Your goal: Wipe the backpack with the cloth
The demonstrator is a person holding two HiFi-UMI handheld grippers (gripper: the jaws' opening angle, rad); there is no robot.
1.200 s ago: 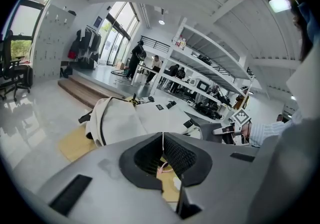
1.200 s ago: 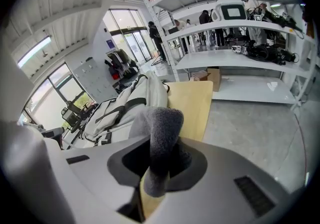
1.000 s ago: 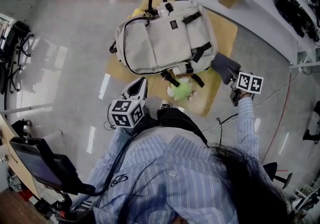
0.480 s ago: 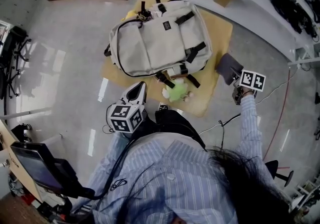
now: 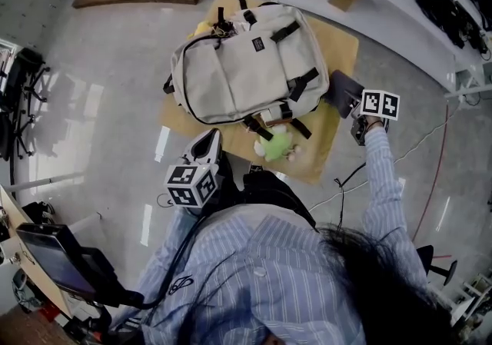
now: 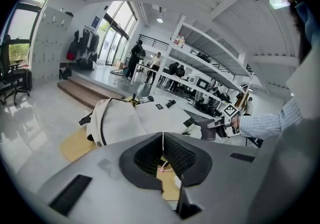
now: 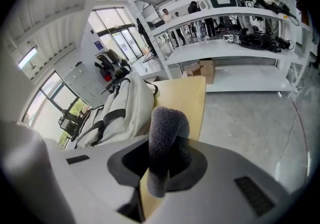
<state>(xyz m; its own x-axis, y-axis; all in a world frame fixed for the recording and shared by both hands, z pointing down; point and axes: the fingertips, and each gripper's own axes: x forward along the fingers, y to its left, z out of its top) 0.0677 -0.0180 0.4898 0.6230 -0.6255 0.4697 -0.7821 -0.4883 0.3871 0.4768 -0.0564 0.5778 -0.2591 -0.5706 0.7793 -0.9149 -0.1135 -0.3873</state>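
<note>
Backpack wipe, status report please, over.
Right gripper shut on cloth, just right of backpack. Left gripper shut, empty. Pack lies flat on board. Green toy at its near edge.

Right gripper (image 7: pixel 165 162): fingers (image 7: pixel 192 164) pinched on a dark grey fleecy cloth (image 7: pixel 167 133), which stands up folded between them, one end hanging below. Beyond it to the left, a beige backpack (image 7: pixel 122 111) with black straps lies on a tan board (image 7: pixel 184 96) on the grey floor (image 7: pixel 250 113). Can't tell whether cloth touches backpack. White shelving (image 7: pixel 225 51) behind, cardboard box (image 7: pixel 202 71) low in it. Tall windows (image 7: pixel 112 38) far left, people (image 7: pixel 167 14) in the distance
</note>
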